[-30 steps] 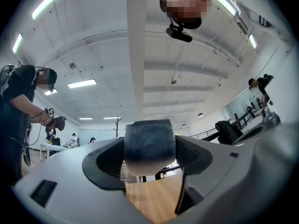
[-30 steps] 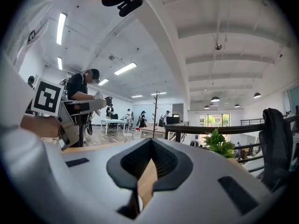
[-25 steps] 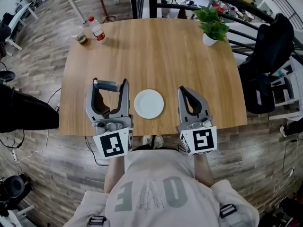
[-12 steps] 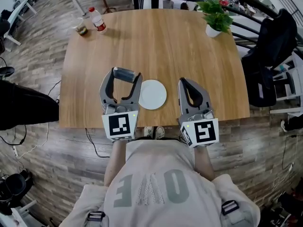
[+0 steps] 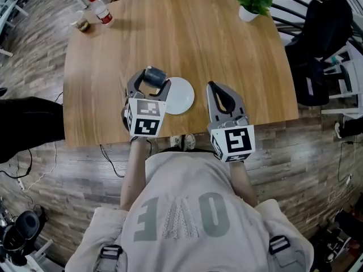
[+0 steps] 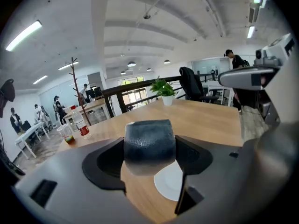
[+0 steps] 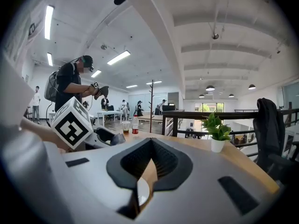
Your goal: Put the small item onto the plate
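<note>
A small dark grey roll (image 5: pixel 155 75) hangs between the jaws of my left gripper (image 5: pixel 152 81), which is shut on it and tilted up above the table. It sits just at the left rim of the white plate (image 5: pixel 180 96). In the left gripper view the roll (image 6: pixel 149 146) fills the gap between the jaws, with the plate (image 6: pixel 169 185) below and to the right. My right gripper (image 5: pixel 211 87) rests right of the plate, shut, with nothing in it. In the right gripper view a bit of the plate (image 7: pixel 142 191) shows through the hollow between the shut jaws.
On the wooden table (image 5: pixel 227 44) a bottle (image 5: pixel 100 10) and a cup (image 5: pixel 83 24) stand at the far left corner and a potted plant (image 5: pixel 250 1) at the far right. A black chair with bags (image 5: pixel 317 44) is beyond the right edge. The table's front edge runs just behind both grippers.
My left gripper has carried the roll rightward to the plate's left rim and tipped upward. The right gripper has stayed beside the plate, shut.
</note>
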Demonstrator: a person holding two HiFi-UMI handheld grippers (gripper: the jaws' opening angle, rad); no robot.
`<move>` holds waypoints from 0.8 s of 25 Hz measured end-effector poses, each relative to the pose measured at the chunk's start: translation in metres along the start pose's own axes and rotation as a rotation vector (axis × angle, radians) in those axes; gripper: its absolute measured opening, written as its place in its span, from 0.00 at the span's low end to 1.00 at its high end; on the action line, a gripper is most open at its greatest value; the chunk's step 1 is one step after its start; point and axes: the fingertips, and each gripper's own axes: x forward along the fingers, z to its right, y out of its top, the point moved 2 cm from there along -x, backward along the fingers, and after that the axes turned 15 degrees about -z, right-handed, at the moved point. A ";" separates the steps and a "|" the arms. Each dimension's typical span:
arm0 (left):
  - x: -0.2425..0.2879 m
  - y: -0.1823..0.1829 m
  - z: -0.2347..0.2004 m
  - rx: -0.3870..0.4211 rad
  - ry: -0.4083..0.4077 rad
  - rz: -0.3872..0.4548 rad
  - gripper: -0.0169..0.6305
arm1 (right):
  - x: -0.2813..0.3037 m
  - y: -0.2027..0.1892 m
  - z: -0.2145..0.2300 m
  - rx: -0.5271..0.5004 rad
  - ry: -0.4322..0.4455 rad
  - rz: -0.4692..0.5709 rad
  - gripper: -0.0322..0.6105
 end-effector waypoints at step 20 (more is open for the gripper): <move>0.105 -0.082 0.088 0.620 -0.334 -0.503 0.53 | -0.007 -0.046 -0.006 0.075 -0.046 -0.126 0.08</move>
